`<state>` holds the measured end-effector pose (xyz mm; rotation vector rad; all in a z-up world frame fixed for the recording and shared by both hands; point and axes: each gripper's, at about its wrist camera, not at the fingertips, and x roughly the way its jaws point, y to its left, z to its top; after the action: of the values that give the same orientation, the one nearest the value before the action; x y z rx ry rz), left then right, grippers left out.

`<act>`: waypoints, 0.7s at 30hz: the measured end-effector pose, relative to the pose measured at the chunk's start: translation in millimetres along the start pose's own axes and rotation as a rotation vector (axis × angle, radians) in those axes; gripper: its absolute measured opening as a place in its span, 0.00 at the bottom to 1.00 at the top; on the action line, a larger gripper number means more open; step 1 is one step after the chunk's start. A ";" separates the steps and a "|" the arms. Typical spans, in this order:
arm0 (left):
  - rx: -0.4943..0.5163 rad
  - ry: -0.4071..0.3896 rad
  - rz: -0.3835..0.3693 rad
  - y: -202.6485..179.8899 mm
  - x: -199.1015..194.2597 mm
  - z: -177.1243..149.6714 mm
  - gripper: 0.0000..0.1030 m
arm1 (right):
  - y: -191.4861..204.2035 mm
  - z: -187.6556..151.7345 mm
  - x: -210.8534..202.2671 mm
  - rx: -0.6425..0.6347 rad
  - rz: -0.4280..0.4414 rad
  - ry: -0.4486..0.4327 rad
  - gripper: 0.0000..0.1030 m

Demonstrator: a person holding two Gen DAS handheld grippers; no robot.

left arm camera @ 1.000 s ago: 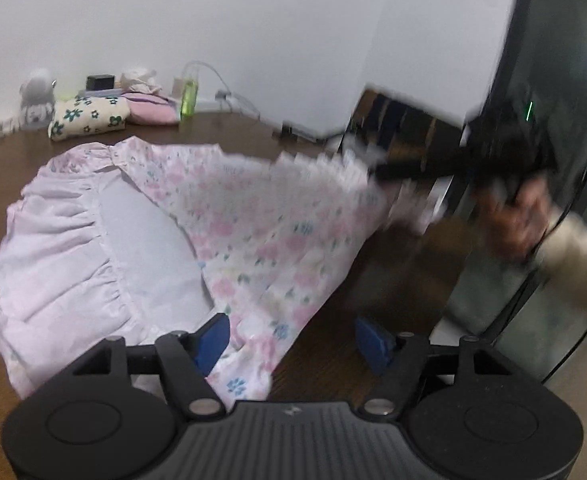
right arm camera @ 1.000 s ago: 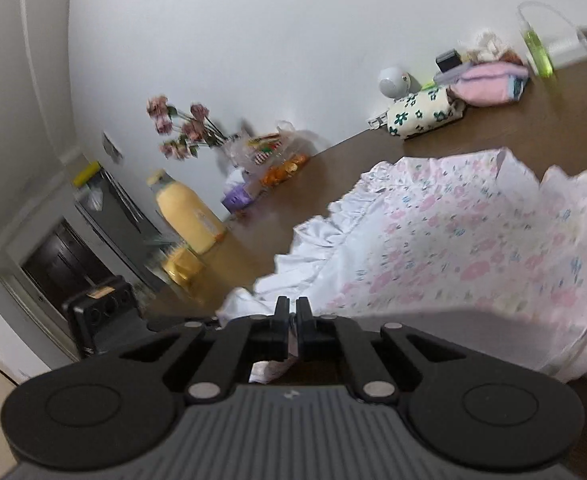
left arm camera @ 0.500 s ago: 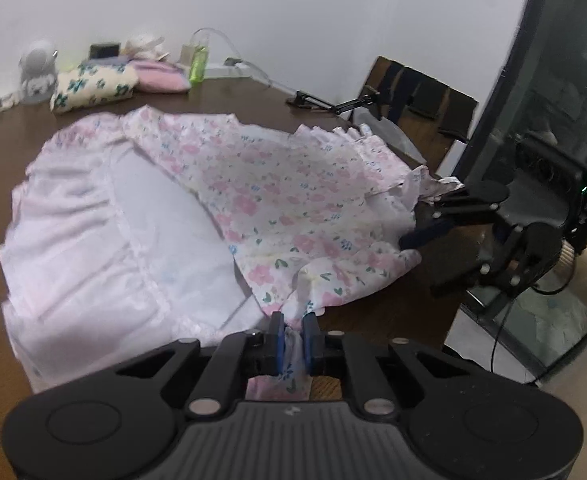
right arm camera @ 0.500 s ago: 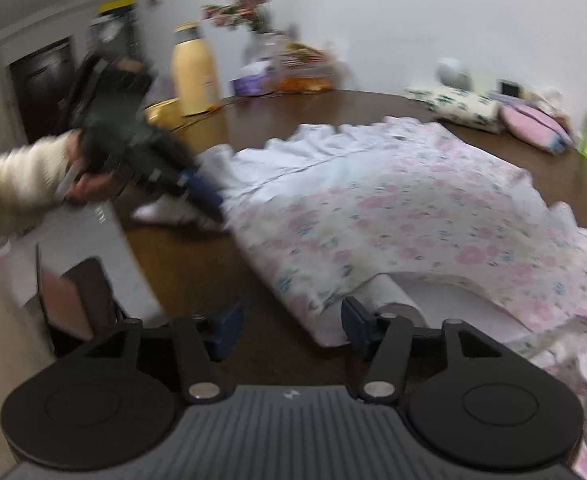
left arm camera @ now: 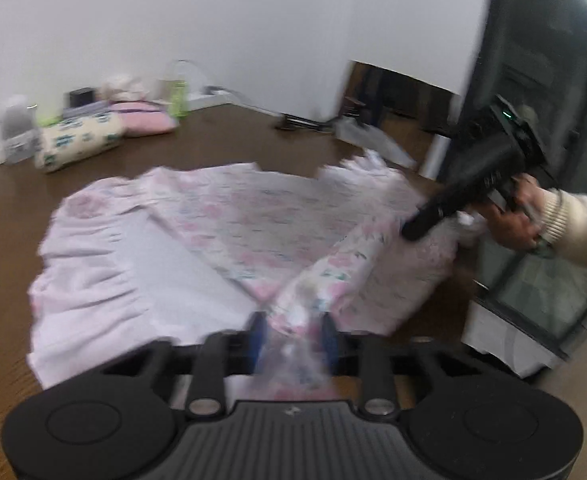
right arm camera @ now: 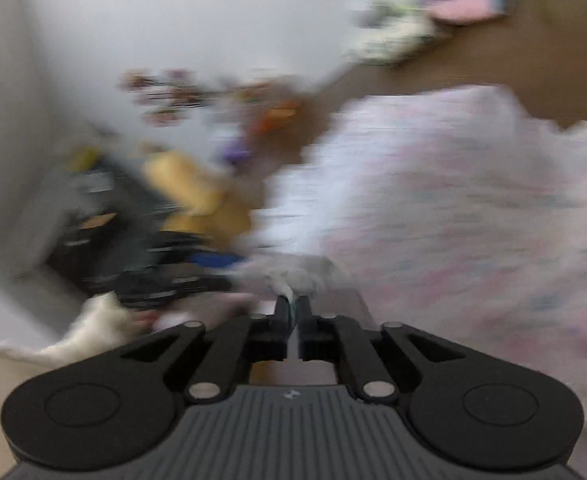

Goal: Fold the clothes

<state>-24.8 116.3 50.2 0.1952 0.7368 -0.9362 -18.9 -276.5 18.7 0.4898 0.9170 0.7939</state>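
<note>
A floral dress (left arm camera: 261, 216) lies spread on the brown surface (left arm camera: 221, 140), its pale lining (left arm camera: 105, 264) turned up on the left in the left wrist view. A fold of the dress rises in a ridge from the cloth toward the left hand-held gripper (left arm camera: 293, 340).

That bunched fabric sits between the 2 blue pads (left arm camera: 257, 338) of the left hand-held gripper, which stand partly apart; the jaws are opening. Blur hides whether the pads still press on the cloth.

The right hand-held gripper (right arm camera: 292, 312) has its jaws nearly together and closing, with a white edge of the dress (right arm camera: 297, 280) pinched at its tips. In the left wrist view the same tool (left arm camera: 469, 184) reaches in from the right, its tip at the dress's right edge near the surface's rim, carried by a hand (left arm camera: 513, 216) in a cream sleeve (left arm camera: 581, 228).

At the far edge of the surface, well apart from the dress, sit a flowered roll (left arm camera: 77, 144), a pink bundle (left arm camera: 145, 120) and a green bottle (left arm camera: 177, 96). The right wrist view is heavily smeared; a yellow container (right arm camera: 189, 188) and pink flowers (right arm camera: 161, 96) show beyond the dress, and the person's other sleeve (right arm camera: 93, 328) appears low on the left.
</note>
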 end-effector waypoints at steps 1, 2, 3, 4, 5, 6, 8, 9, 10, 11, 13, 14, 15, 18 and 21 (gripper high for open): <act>-0.023 0.006 0.010 5.0 3.0 -1.7 0.41 | 2.3 -2.8 2.3 -0.042 -0.078 0.009 0.14; -0.047 0.019 0.003 8.6 2.2 -5.4 0.41 | 8.7 -8.4 2.2 -0.111 -0.137 0.010 0.18; -0.069 0.030 -0.004 11.7 0.7 -9.2 0.42 | 16.2 -15.4 -0.2 -0.181 -0.181 -0.001 0.31; -0.076 0.030 -0.009 12.0 -4.5 -13.6 0.44 | 23.6 -22.5 -4.9 -0.231 -0.202 -0.020 0.45; -0.076 0.024 -0.015 12.2 -10.7 -18.0 0.51 | 31.1 -29.8 -10.7 -0.272 -0.211 -0.041 0.50; -0.072 0.013 -0.023 9.3 -16.0 -21.6 0.60 | 37.7 -36.4 -16.2 -0.302 -0.200 -0.059 0.57; -0.069 -0.007 -0.039 2.0 -22.9 -28.0 0.70 | 44.6 -42.3 -20.3 -0.322 -0.148 -0.079 0.64; -0.059 -0.002 -0.047 -3.6 -22.0 -29.1 0.70 | 45.9 -43.1 -17.6 -0.325 -0.140 -0.079 0.65; -0.046 0.003 -0.052 -9.3 -20.7 -30.1 0.70 | 46.3 -43.5 -13.7 -0.329 -0.144 -0.077 0.64; -0.016 0.009 -0.041 -15.5 -16.4 -29.9 0.70 | 45.0 -43.0 -8.7 -0.329 -0.154 -0.070 0.63; 0.029 0.046 -0.001 -25.3 -2.1 -30.6 0.68 | 40.6 -39.3 4.0 -0.315 -0.168 -0.048 0.39; 0.043 0.072 0.016 -27.7 5.3 -30.3 0.57 | 39.0 -35.8 11.9 -0.292 -0.160 -0.038 0.30; 0.030 0.087 0.015 -25.6 9.1 -29.1 0.28 | 36.9 -34.3 16.5 -0.270 -0.143 -0.027 0.17; -0.035 0.115 -0.010 -14.9 16.2 -24.2 0.06 | 36.2 -35.5 18.5 -0.257 -0.069 -0.040 0.07; -0.065 0.054 -0.063 -5.4 1.7 -23.9 0.05 | 45.3 -46.6 -0.8 -0.332 0.075 -0.086 0.05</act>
<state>-40.1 122.9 32.2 0.1412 0.8259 -0.9686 -76.2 -246.7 25.0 0.2660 0.6731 0.9656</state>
